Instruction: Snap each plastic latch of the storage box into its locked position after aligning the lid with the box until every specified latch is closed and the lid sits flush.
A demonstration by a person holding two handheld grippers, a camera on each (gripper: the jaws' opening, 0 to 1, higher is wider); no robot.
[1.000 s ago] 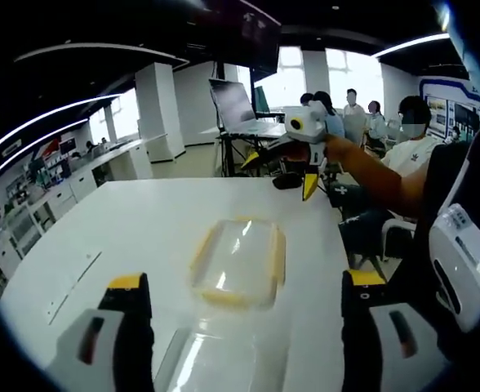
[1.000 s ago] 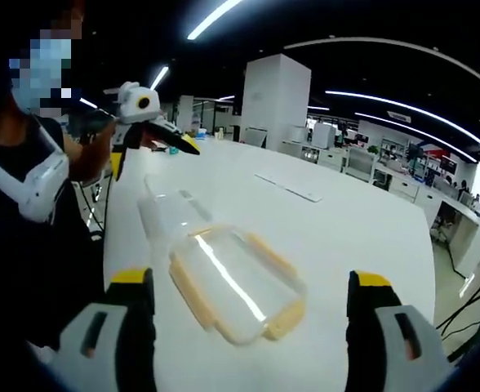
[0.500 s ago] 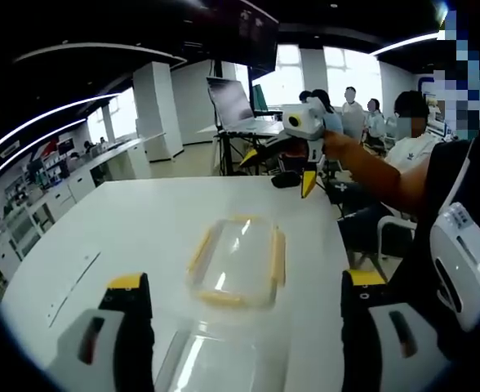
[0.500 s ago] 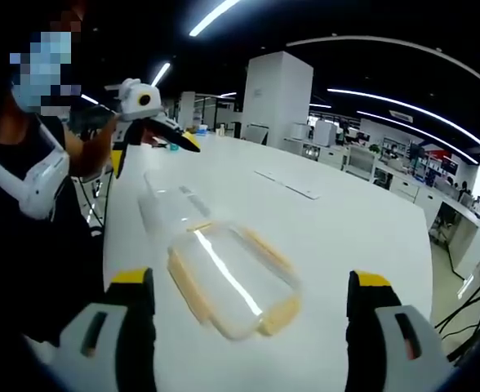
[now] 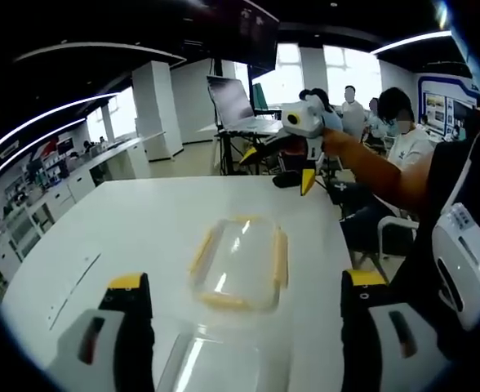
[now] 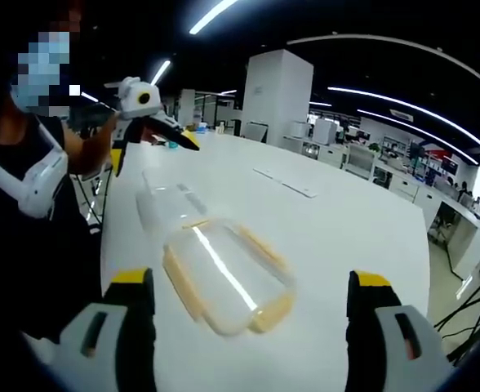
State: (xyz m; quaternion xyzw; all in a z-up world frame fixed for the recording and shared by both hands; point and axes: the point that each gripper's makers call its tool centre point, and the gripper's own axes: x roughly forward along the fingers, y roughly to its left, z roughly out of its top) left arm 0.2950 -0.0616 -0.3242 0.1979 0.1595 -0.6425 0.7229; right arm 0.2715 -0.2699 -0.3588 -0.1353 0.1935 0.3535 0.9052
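A clear lid with yellow latches [image 5: 238, 263] lies flat on the white table [image 5: 142, 220]. A clear box [image 5: 215, 367] rests closer to me, low between the jaws of my left gripper [image 5: 245, 280], which is open and held above the table. My right gripper [image 5: 279, 170] hangs in the air beyond the lid, jaws spread. In the right gripper view, the lid [image 6: 224, 273] lies between the open jaws of the right gripper [image 6: 249, 278], and the box [image 6: 171, 204] sits just beyond it. My left gripper [image 6: 154, 157] is raised past the box.
The table's right edge [image 5: 338, 245] runs near the lid. A flat strip [image 6: 293, 186] lies on the far table [image 6: 346, 220]. A laptop on a stand [image 5: 236, 110] and several people [image 5: 403, 139] sit behind the table. The holder's torso [image 6: 28, 196] is at left.
Both views have shifted only slightly. The lid and box lie where they were, and both grippers stay open in the air.
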